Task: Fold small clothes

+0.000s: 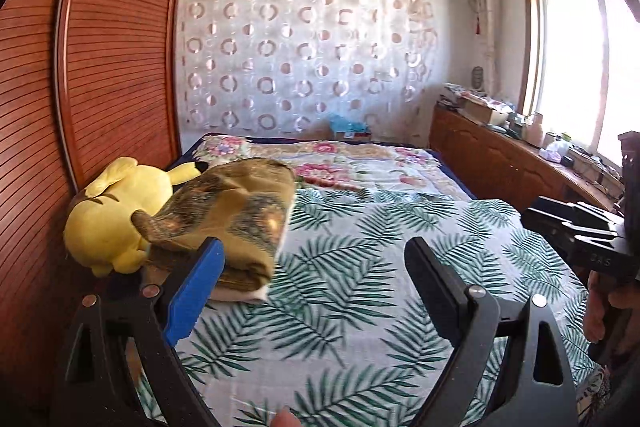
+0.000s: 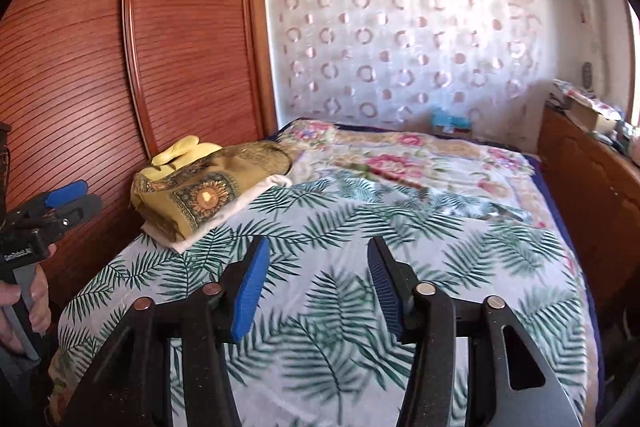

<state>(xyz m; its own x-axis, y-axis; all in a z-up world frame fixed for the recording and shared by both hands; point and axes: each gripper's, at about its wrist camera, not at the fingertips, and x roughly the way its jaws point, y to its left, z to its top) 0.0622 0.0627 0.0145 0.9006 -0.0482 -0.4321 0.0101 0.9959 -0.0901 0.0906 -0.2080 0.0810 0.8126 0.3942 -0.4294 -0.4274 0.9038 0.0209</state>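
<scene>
A folded olive-gold patterned garment (image 1: 236, 215) lies on a white cloth (image 1: 240, 294) at the bed's left edge, and shows in the right wrist view (image 2: 208, 195) too. My left gripper (image 1: 316, 255) is open and empty, hovering just right of the garment above the bed; it also appears at the left edge of the right wrist view (image 2: 74, 201). My right gripper (image 2: 318, 259) is open and empty over the leaf-print sheet (image 2: 360, 267). It shows at the right edge of the left wrist view (image 1: 536, 217).
A yellow plush toy (image 1: 116, 211) lies against the red-brown wardrobe (image 1: 100, 67) behind the garment. A floral quilt (image 1: 360, 163) covers the far bed. A wooden cabinet (image 1: 500, 163) with clutter runs along the right under the window.
</scene>
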